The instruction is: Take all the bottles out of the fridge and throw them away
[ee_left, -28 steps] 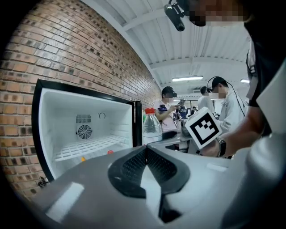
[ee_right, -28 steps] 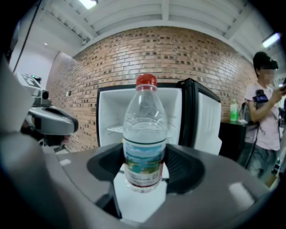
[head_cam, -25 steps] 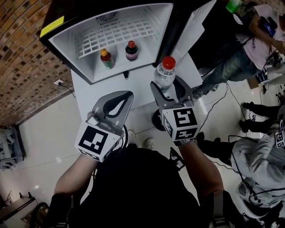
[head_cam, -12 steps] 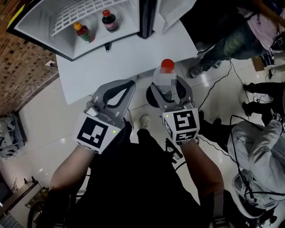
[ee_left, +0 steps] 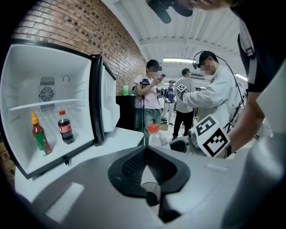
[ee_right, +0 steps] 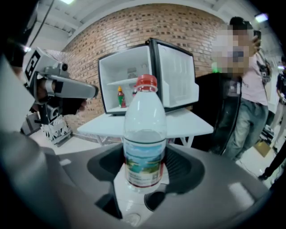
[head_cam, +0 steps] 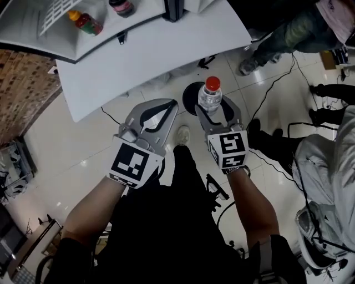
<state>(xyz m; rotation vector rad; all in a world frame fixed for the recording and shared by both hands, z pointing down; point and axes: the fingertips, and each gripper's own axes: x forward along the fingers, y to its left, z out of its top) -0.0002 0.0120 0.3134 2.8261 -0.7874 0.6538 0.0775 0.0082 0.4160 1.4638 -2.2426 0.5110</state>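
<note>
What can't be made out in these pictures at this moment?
- Head view: the cola bottle in the fridge is cut off by the top edge.
- Head view: the black round thing on the floor is partly behind the water bottle and right gripper; whether it is a bin is unclear.
- Right gripper view: the print on the bottle's label is too blurred to read.

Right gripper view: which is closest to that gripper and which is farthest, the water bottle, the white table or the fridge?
1. The water bottle: gripped between the jaws, in the middle.
2. The white table: behind the bottle, stretching to both sides.
3. The fridge: on the table at the back, door open.
</note>
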